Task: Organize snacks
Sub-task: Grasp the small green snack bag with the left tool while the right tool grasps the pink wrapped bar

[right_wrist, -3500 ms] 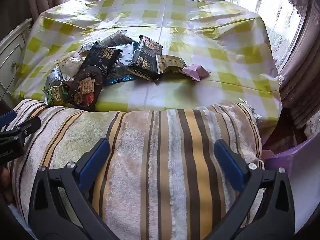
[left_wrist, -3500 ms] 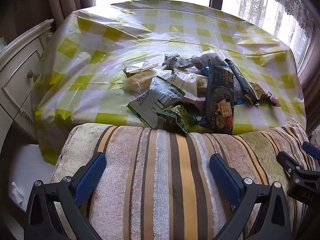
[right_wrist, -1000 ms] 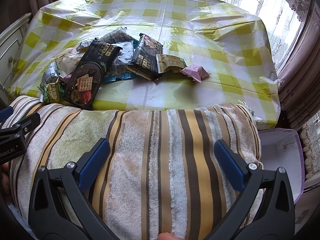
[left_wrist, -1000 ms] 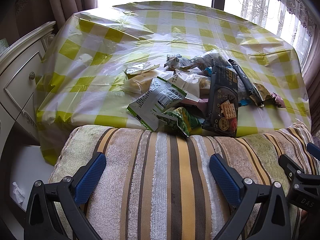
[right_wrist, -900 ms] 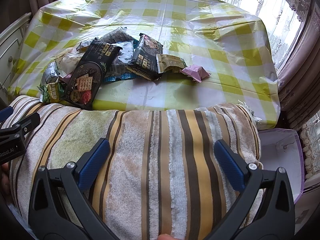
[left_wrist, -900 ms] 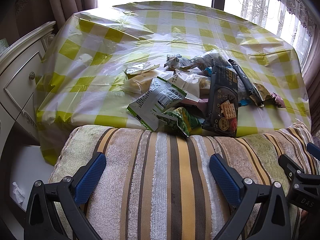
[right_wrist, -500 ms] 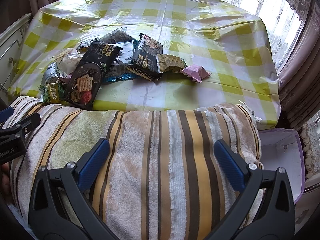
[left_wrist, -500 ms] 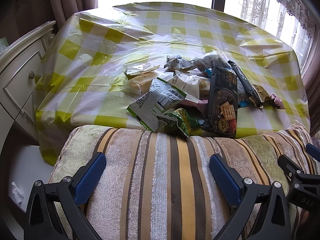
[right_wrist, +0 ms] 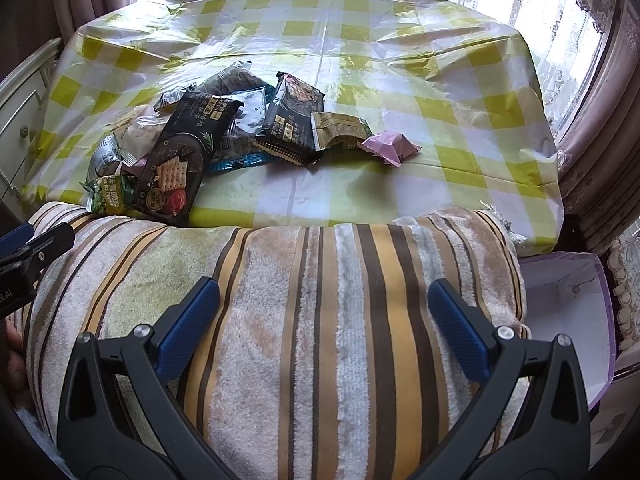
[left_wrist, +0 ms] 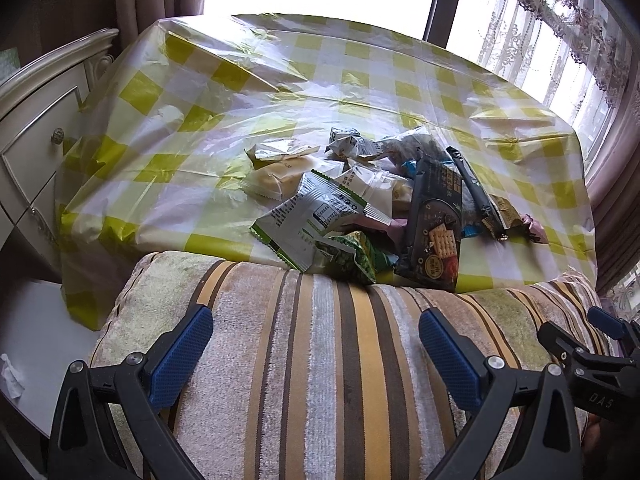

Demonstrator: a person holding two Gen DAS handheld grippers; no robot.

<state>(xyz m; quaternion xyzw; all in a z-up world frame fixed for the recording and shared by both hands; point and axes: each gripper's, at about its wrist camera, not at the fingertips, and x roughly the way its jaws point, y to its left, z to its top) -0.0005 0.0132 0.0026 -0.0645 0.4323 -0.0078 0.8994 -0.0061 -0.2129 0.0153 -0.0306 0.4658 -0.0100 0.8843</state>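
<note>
A window-lit counter (right_wrist: 460,92) under a yellow-checked plastic cloth carries the snacks (right_wrist: 224,128), heaped loosely on its near left part. Both tools hang over a striped cushion (right_wrist: 320,300) short of the counter, the left tool (left_wrist: 316,350) and right tool (right_wrist: 324,320) spread apart and empty. Sorting looks not yet begun; the next move likely calls for reaching past the cushion to an outlying packet such as the pink wrapper (right_wrist: 390,147). Bare cloth to the right and beyond gives room; the near edge is tight
</note>
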